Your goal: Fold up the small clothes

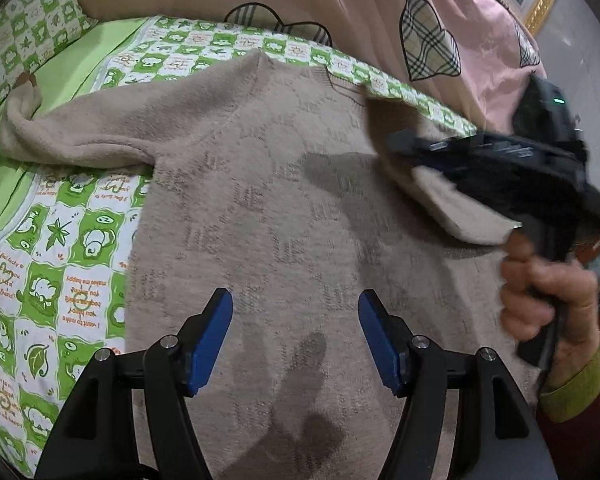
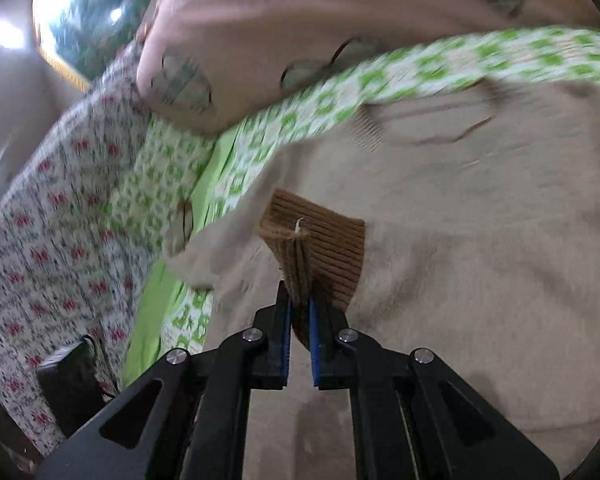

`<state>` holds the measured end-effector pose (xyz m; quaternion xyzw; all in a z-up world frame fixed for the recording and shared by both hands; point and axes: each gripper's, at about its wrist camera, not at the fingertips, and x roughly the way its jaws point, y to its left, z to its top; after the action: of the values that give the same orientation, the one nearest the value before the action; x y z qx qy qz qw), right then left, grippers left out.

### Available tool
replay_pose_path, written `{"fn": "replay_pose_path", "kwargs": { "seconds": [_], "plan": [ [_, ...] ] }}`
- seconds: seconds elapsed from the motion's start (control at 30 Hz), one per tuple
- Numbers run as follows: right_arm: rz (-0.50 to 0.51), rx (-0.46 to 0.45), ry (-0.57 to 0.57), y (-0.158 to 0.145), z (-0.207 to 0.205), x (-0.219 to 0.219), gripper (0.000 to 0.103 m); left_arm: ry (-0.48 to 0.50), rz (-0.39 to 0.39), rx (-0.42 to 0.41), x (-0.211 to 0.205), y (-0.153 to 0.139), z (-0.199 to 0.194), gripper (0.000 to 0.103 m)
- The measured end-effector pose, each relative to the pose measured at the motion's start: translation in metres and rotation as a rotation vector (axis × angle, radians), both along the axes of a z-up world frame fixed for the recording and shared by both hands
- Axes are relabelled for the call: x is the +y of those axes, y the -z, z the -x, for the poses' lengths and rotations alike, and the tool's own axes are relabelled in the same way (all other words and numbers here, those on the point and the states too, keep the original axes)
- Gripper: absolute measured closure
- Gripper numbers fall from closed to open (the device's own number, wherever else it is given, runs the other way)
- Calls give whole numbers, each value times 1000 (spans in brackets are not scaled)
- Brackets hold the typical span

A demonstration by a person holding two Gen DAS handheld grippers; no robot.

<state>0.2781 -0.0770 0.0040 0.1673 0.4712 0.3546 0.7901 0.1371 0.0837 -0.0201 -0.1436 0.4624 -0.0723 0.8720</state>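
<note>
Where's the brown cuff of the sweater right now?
In the right wrist view, the brown cuff sits mid-frame, pinched in the right tool, over the beige sweater near its edge.

You've got one beige knit sweater (image 1: 284, 208) spread out, with one brown ribbed cuff (image 2: 320, 240) showing. Two grippers: one left gripper (image 1: 296, 308), one right gripper (image 2: 299, 300). One hand (image 1: 548, 292) in view. One green printed bedsheet (image 1: 60, 248), one pink quilt with plaid hearts (image 1: 380, 8), one red‑and‑white patterned cloth (image 2: 52, 240).
</note>
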Motion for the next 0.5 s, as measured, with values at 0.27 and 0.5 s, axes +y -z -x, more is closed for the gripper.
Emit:
{"fn": "replay_pose_path", "kwargs": {
  "seconds": [0.27,0.5],
  "plan": [
    [-48,140,-54,33,-14,34,60,-6,91,2,9,3,-35,33],
    [-91,79,81,17,7,-37,44,-1,168,61,-4,26,-97,33]
  ]
}}
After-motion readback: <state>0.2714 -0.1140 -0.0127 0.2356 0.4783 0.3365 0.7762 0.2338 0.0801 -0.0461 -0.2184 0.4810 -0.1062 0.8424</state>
